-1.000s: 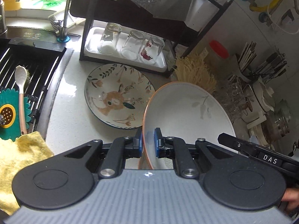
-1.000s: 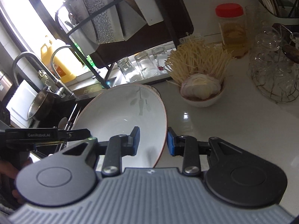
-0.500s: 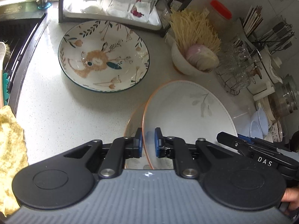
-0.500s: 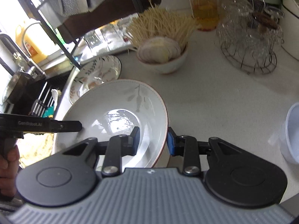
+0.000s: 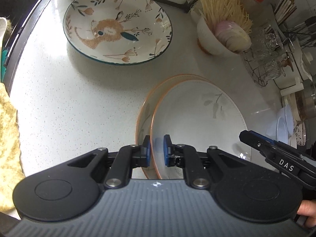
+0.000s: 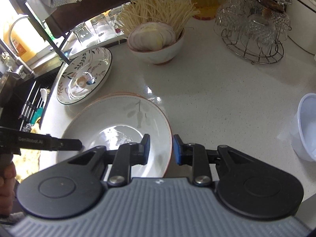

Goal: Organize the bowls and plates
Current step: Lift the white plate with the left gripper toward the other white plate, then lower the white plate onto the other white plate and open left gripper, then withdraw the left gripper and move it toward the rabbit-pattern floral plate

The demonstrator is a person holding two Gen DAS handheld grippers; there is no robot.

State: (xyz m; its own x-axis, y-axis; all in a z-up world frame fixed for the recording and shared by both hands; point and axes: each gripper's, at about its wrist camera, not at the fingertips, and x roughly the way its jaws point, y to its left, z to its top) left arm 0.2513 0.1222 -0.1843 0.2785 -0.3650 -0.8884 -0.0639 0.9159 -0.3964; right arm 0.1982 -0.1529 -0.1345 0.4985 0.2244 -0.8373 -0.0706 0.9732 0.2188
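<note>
**Plate nearly stacked on its twin**

Kitchen counter point(image 5: 79, 102), pale speckled stone, sink off to the left and a pile of glassware on the far right. A second ago the white plate with the orange rim point(image 5: 197, 122) was up in the air and tilted; now it's come right down over a matching plate point(image 5: 143, 118) that peeks out on its left side. Can't tell if the two are fully touching yet.

Left gripper point(image 5: 157, 151) is pinching the near-left rim of the top plate. Right gripper point(image 6: 161, 149) straddles the near-right rim; its jaws have just been closing in, but I still see a gap on both sides, so it isn't clamping.

The floral plate point(image 5: 118, 27) sits alone further back left, and the bowl of onion slices and enoki point(image 6: 158, 41) is far centre. My guess: the stack is basically done, release next.
</note>
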